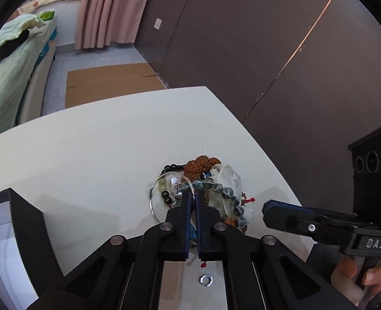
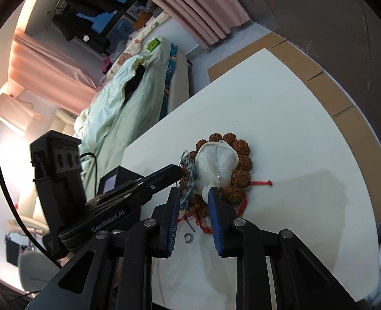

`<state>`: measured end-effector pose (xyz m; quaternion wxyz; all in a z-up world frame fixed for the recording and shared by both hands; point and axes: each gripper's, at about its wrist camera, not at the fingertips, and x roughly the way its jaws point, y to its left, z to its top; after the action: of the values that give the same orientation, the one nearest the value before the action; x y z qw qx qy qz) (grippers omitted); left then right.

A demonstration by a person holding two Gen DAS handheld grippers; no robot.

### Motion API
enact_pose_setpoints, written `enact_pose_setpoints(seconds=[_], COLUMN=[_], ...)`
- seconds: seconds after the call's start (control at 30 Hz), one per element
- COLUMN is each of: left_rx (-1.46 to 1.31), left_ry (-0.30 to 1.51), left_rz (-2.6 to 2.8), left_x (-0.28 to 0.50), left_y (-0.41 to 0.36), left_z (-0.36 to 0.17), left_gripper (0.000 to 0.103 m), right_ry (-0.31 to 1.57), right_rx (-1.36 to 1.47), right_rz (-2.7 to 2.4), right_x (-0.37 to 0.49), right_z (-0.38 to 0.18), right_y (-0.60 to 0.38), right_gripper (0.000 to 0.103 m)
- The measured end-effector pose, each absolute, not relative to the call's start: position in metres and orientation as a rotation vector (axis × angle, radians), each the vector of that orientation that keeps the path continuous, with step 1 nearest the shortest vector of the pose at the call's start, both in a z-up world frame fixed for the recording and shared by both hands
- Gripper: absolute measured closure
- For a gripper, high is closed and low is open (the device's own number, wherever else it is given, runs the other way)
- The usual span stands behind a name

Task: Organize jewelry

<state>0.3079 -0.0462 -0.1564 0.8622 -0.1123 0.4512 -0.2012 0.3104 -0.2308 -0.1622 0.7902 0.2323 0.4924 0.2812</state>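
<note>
Left gripper [image 1: 193, 193] is being clamped on the blue bead bracelet [image 1: 225, 193]; right gripper [image 2: 193, 193], apart, is being held beside; lifting clear judged next.

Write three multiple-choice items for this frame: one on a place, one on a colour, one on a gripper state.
1. Where does the small metal ring lie?
A. on the white table, apart from the jewelry pile
B. inside the black box
C. on the bed

2. What colour is the cord trailing from the brown seed-bead bracelet?
A. green
B. red
C. white

3. How is the left hand-held gripper set?
A. wide open above the table
B. out of view
C. closed on the blue-grey bead bracelet

Answers: 1 A, the ring sits alone on bare tabletop. 2 B, a red strand runs out beside the beads. 3 C, its fingers meet at the strand in both views.
</note>
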Motion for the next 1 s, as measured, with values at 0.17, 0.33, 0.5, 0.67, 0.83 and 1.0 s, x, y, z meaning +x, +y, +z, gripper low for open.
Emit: enact_pose_setpoints(seconds=[0.17, 0.33, 0.5, 0.67, 0.83, 1.0], left_rx=[-0.274, -0.313, -0.358, -0.383, -0.395, -0.415], left_ry=[0.916, 0.878, 0.856, 0.818, 0.776, 0.744], left_rz=[-0.433, -0.427, -0.410, -0.398, -0.393, -0.374], left_x=[0.305, 0.300, 0.295, 0.286, 0.274, 0.265], left_y=[-0.040, -0.024, -0.008, 0.005, 0.017, 0.034], left_z=[-0.148, -0.135, -0.124, -0.108, -0.092, -0.079], left_gripper=[0.101, 0.102, 0.102, 0.102, 0.102, 0.102], right_ry=[1.070, 1.087, 1.117, 1.141, 1.140, 1.087], right_rx=[0.487, 0.493, 0.450, 0.374, 0.328, 0.330], right_rz=[0.598, 0.616, 0.603, 0.580, 0.563, 0.585], right_x=[0.324, 0.329, 0.331, 0.336, 0.333, 0.324], right_z=[-0.161, -0.161, -0.164, -0.164, -0.162, -0.145], right_y=[-0.227, -0.221, -0.210, -0.195, -0.189, -0.188], right_gripper=[0.079, 0.079, 0.079, 0.079, 0.092, 0.092])
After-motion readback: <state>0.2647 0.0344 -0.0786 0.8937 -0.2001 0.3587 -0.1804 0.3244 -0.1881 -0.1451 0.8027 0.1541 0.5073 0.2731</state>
